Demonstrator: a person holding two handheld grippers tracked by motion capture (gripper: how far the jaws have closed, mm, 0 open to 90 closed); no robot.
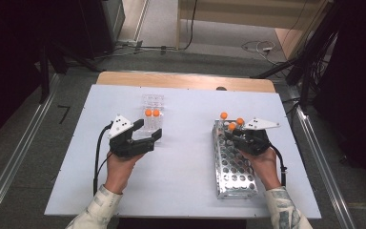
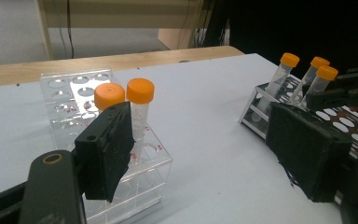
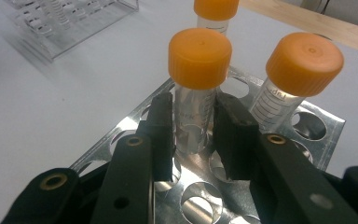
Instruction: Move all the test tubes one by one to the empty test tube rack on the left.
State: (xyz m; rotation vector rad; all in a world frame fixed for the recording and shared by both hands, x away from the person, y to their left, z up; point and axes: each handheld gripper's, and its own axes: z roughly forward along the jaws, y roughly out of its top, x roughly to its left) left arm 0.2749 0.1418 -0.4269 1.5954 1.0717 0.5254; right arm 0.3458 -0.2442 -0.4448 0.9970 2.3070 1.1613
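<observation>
With your right claw (image 3: 193,135) clenched on the orange-capped tube (image 3: 199,88) and your left claw (image 1: 145,133) released, lift straight up from the metal rack (image 3: 242,186).

A lab bench – metal tube rack (image 1: 235,167), capped tubes (image 3: 199,88) (orange lids), clear rack (image 2: 81,100).

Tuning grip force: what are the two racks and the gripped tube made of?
Right rack: looks like shiny perforated sheet metal, mirror glints. Left rack: clear plastic, likely acrylic, see-through walls. Gripped tube: clear plastic by its look, printed graduations, matte orange cap.
</observation>
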